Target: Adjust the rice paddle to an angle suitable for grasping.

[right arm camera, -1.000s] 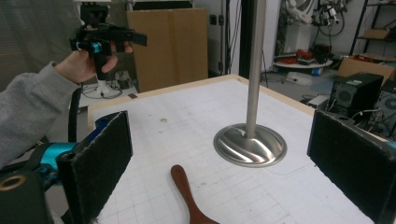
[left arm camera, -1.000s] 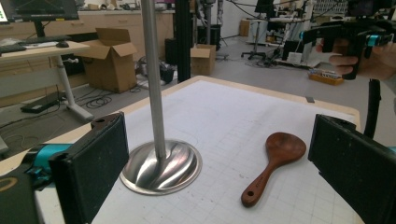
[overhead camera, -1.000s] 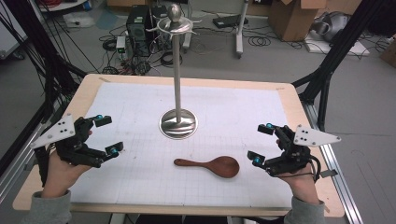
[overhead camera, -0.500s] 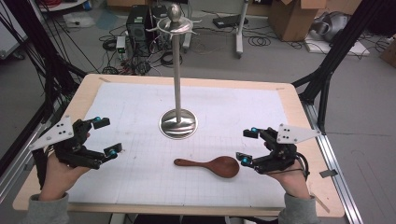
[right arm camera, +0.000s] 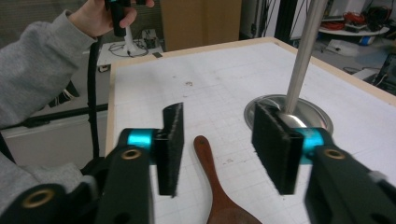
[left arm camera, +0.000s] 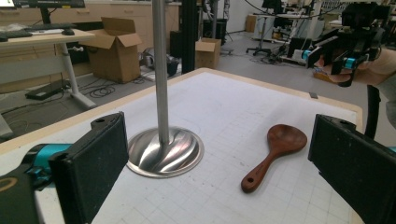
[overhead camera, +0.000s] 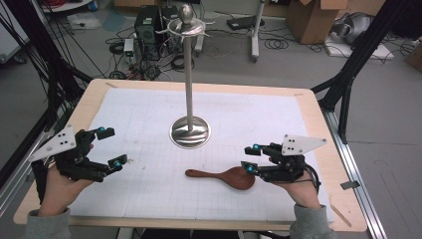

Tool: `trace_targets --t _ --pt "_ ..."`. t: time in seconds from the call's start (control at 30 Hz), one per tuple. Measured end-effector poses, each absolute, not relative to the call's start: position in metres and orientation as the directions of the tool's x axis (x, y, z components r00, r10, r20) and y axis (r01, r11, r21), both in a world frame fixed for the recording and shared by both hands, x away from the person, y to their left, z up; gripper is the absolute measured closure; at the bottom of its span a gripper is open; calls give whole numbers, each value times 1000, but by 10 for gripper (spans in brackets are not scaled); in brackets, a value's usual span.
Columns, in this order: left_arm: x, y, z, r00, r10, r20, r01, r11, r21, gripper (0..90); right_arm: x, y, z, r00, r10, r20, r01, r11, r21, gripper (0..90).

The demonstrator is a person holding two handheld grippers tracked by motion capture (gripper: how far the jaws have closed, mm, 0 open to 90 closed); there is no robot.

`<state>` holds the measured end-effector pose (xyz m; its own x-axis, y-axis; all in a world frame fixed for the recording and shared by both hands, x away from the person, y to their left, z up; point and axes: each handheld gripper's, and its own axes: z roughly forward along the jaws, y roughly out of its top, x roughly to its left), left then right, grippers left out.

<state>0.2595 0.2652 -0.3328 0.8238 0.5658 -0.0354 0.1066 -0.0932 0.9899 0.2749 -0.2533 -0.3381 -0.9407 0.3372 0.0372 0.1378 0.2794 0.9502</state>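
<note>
Now the right gripper (overhead camera: 250, 158) has slid in over the dark wooden spoon (overhead camera: 225, 177) — jaws just narrowing, straddling its bowl end, not yet pressing; left gripper (overhead camera: 110, 147) gapes wide.

The table (overhead camera: 149, 114) was viewed from above; both gripper views were set low, sharing the wooden spoon (left arm camera: 273, 154)
</note>
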Motion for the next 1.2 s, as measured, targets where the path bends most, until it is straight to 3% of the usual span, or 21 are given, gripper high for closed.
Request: trace_targets --t 0.2,0.43,0.73,1.2 --pt "258 266 -333 822 568 -35 109 -97 989 55 275 -245 -341 -938 346 -9 101 298 949 739" --pt "255 268 -333 819 572 -43 111 -85 990 55 277 -238 -344 -943 333 -15 96 312 945 834" --pt "253 269 -335 817 575 -40 117 -98 988 55 280 -221 -350 -956 294 -18 90 350 933 893" --pt "249 273 -337 813 580 -44 126 -101 987 55 293 -190 -373 -967 255 16 121 403 907 893"
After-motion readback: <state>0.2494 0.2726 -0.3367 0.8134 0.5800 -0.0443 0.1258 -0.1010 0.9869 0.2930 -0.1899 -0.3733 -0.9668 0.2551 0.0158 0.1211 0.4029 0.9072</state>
